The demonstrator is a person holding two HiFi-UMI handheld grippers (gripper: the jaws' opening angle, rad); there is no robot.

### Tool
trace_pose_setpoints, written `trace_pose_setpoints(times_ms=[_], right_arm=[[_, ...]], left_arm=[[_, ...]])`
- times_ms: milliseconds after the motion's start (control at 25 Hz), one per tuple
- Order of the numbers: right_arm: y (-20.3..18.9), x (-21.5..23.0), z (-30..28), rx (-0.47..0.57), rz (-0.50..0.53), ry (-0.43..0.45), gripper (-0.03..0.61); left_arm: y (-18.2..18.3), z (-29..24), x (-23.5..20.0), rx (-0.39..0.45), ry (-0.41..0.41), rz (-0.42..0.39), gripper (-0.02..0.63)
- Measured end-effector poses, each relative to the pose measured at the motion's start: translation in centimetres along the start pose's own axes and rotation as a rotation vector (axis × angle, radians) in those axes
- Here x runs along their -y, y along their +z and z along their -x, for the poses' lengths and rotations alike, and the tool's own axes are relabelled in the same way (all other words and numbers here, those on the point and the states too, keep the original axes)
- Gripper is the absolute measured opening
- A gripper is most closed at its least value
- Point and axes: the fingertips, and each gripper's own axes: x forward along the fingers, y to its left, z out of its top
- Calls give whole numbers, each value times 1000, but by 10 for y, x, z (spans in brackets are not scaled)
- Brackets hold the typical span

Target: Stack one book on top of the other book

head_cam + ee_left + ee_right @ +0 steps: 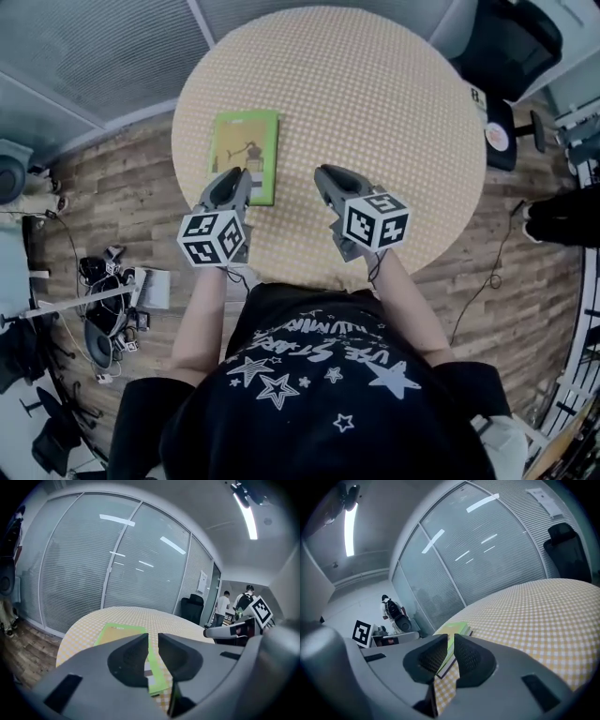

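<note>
Green book (246, 150) lies on second book (446, 668) (only its edge shows), left side of round table (394, 112). Left gripper (153, 638) above stack's near edge, right gripper (451, 638) beside it. Both jaws narrow, nothing between.

From the head view, the near corner of the green book (246, 150) lies hidden under the left gripper (238, 176). Its cover print is too small to read, and the worktop's (394, 122) near rim disappears behind that gripper, the right gripper (328, 173) and the person's dark shirt (309, 375). In the left gripper view the fingers (129, 660) block the book's near right part. In the right gripper view the fingers (471, 660) cover its near end, where a dark strip under the green cover is too thin to tell whether it is a second book. The people (225, 604) standing far off are too small to make out.
</note>
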Motion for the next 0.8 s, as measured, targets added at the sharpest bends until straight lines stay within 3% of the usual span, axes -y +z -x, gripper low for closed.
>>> trace_pose_setpoints(times_ms=[440,800], right_arm=[[16,49,65,-32,16,148,57],[5,49,109,-130,109,332,54]], left_arm=[[-13,-16,96,11,87,26,68],[-22,15,154,106,240,72,67]])
